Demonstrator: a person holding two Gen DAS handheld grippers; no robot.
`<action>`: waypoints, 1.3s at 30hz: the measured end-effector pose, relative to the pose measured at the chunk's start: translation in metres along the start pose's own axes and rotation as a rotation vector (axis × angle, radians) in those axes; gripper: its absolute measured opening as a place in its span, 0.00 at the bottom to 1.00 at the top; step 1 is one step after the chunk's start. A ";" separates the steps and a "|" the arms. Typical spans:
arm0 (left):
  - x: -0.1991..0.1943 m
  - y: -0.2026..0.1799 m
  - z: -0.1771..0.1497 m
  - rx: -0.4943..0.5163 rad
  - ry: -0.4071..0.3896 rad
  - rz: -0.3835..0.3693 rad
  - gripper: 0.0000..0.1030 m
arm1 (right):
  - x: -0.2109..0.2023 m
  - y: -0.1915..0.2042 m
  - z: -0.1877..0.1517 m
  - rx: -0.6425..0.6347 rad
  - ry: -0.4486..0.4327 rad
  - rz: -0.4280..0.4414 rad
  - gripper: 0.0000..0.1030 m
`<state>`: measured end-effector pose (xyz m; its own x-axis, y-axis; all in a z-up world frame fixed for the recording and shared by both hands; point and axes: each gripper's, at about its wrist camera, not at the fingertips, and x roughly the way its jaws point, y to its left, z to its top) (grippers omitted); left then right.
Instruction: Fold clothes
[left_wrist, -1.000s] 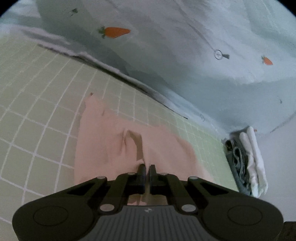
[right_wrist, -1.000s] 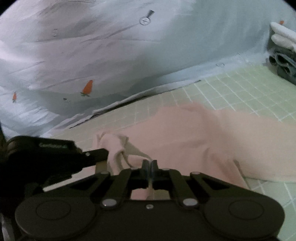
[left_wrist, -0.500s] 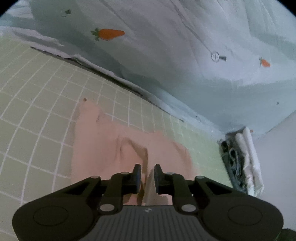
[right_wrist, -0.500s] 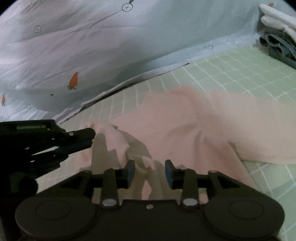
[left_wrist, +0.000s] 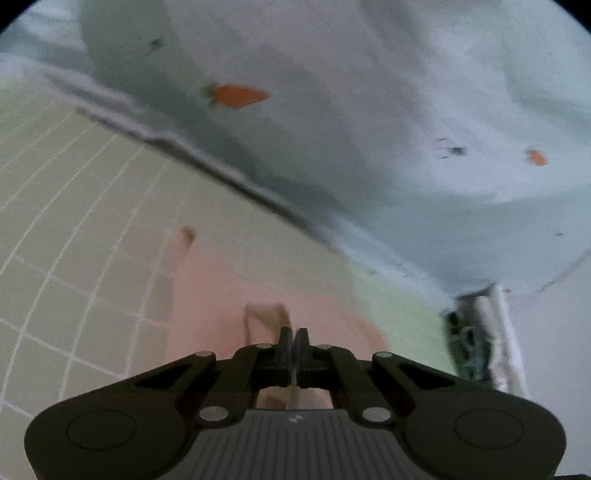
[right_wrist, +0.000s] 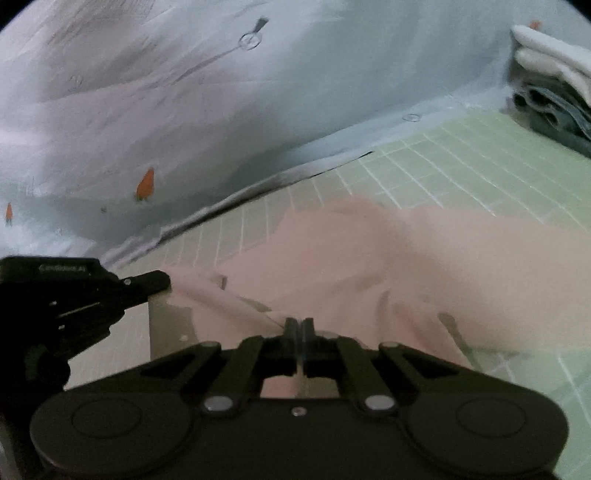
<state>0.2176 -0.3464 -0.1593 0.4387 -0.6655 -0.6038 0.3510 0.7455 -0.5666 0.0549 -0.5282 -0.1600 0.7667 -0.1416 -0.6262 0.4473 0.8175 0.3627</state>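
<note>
Left wrist view: a pale blue sheet (left_wrist: 369, 110) with carrot prints borders a green grid mat (left_wrist: 74, 221). On the mat lies a pink garment (right_wrist: 406, 266), with folded clothes (right_wrist: 554, 85) stacked well apart. Both the left hand-held gripper (left_wrist: 294, 338) and right hand-held gripper (right_wrist: 300, 328) are clenched on the garment's near edge.

A pale green mat (left_wrist: 92, 221) with a white grid covers the surface. Along its far edge lies a light blue sheet (left_wrist: 369, 110), rumpled and printed with small orange carrots (left_wrist: 236, 95) and tiny dark marks. At the mat's far right end sits a stack of folded cloth (right_wrist: 550, 88), white pieces on top of grey-blue ones, touching the sheet.
</note>
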 end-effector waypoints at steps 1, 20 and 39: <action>0.007 0.001 -0.002 0.013 0.015 0.033 0.01 | 0.005 0.001 0.001 -0.012 0.013 -0.002 0.02; -0.108 -0.021 -0.120 0.178 0.206 0.312 0.53 | -0.078 0.003 -0.062 -0.301 0.225 -0.041 0.81; -0.191 -0.046 -0.259 0.297 0.269 0.467 0.73 | -0.181 -0.022 -0.164 -0.522 0.316 -0.019 0.95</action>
<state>-0.0960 -0.2633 -0.1631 0.3908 -0.2235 -0.8929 0.4049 0.9129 -0.0513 -0.1691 -0.4284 -0.1679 0.5510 -0.0518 -0.8329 0.1133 0.9935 0.0131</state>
